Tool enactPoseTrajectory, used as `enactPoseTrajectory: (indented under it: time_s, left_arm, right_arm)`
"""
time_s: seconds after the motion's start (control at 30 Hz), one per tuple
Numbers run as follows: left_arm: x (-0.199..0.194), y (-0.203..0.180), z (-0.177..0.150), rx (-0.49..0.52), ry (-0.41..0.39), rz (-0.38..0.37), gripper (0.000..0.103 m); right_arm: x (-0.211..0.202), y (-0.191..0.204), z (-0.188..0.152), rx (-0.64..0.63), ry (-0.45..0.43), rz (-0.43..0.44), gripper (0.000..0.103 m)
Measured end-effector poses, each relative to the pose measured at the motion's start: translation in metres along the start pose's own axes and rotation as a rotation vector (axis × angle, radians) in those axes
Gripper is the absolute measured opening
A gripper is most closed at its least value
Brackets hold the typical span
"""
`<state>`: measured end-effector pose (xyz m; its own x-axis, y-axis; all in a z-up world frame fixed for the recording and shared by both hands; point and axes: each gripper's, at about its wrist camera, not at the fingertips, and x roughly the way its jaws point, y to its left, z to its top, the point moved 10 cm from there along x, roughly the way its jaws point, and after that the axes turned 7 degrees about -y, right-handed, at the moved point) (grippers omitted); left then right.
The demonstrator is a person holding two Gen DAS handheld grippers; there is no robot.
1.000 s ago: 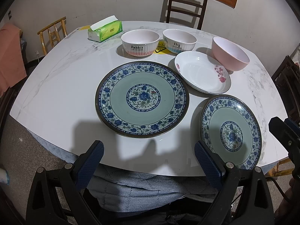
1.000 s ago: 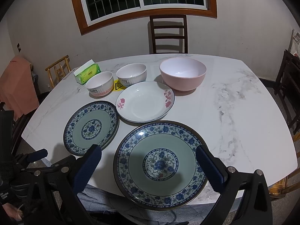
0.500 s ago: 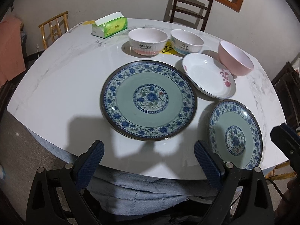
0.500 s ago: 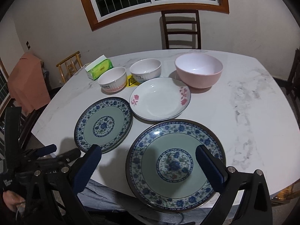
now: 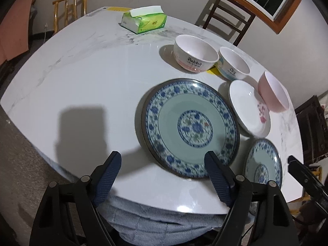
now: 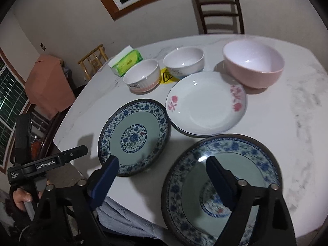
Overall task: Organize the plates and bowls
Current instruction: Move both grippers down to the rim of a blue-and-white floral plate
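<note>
Blue-and-green floral plates, 2 of them, lie on the white marble table: one before the left tongs, one under the right tongs. Both tongs gape empty, having just been closing. Behind sit a white dish and 3 bowls.

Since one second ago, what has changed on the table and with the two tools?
Both tools came closer to the table edge and tilted downward; their jaws have just been closing a little, with nothing held. The left tool now reaches the near rim of the left blue plate; the right tool hangs over the right blue plate. The white plate, the three bowls and the tissue pack stayed in place.
</note>
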<state>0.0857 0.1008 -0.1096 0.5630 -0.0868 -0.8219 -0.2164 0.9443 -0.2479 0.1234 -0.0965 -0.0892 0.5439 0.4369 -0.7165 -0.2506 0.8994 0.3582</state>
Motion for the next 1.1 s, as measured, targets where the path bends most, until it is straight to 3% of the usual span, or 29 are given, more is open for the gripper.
enactPoseTrajectory:
  time_s: [0.13, 0.57, 0.73, 1.1]
  left_arm:
    - [0.011, 0.009, 0.009, -0.032, 0.026, -0.028, 0.070]
    - [0.044, 0.025, 0.017, -0.090, 0.090, -0.080, 0.055]
    - [0.054, 0.031, 0.019, -0.089, 0.095, -0.074, 0.048]
    - [0.071, 0.035, 0.021, -0.078, 0.111, -0.079, 0.041]
  right_arm:
    - [0.023, -0.001, 0.004, 0.039, 0.062, 0.036, 0.071]
    - [0.082, -0.001, 0.006, 0.083, 0.181, 0.051, 0.043]
    - [0.097, -0.002, 0.005, 0.085, 0.202, 0.047, 0.037]
    - [0.116, 0.001, 0.000, 0.070, 0.235, 0.043, 0.029]
